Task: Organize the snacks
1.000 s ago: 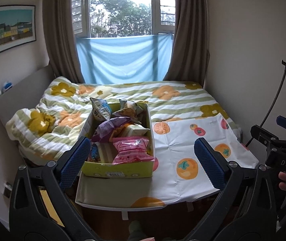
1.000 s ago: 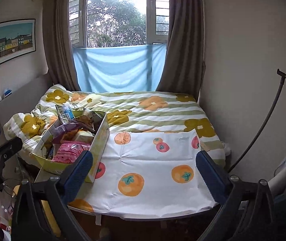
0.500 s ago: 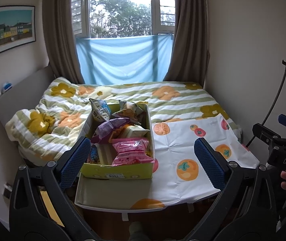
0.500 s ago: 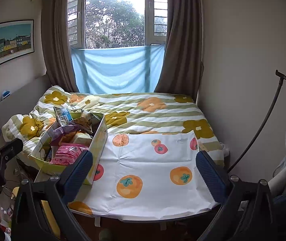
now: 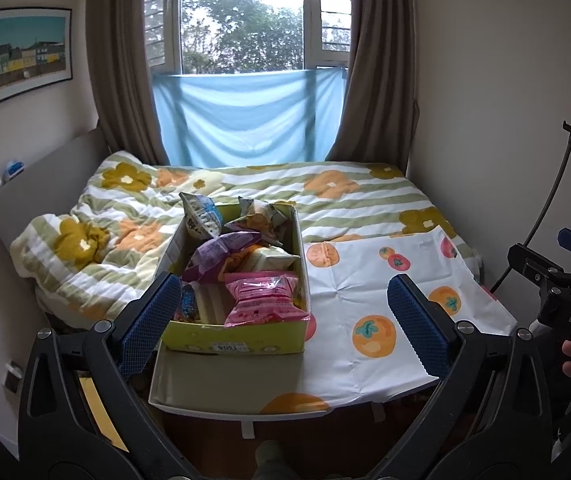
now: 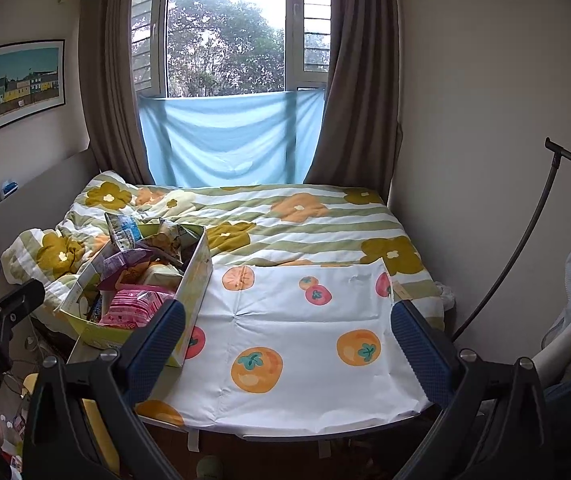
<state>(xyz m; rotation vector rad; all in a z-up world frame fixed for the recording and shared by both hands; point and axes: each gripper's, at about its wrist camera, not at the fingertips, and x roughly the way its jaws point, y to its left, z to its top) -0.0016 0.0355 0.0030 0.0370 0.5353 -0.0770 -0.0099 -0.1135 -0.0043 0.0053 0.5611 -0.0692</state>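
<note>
A bed (image 5: 357,200) under a flowered quilt fills the small room, and at its foot stands a table (image 5: 221,384) spread with a white cloth (image 6: 305,344) printed with orange fruit. On the table's left end sits a yellow-green cardboard box (image 5: 237,338), heaped with snack packets: a pink bag (image 5: 263,300) at the near end, a purple bag (image 5: 221,252) above it, a pale wrapped pack (image 5: 269,258) beside that, and 2 crinkled bags standing at the far end, one blue and white (image 5: 201,220). The cloth beside the box carries no packets, a scene that fits snacks either gathered in or waiting to be laid out.

The left gripper (image 5: 285,320) hovers short of the box, its 2 blue pads spread wide with nothing between them; the right gripper (image 6: 289,344) hangs over the cloth, equally wide and empty.

The packets look light, soft and slippery, their contents probably crushable; a crimped seam or gathered corner seems the safest place to pinch, gently.
</note>
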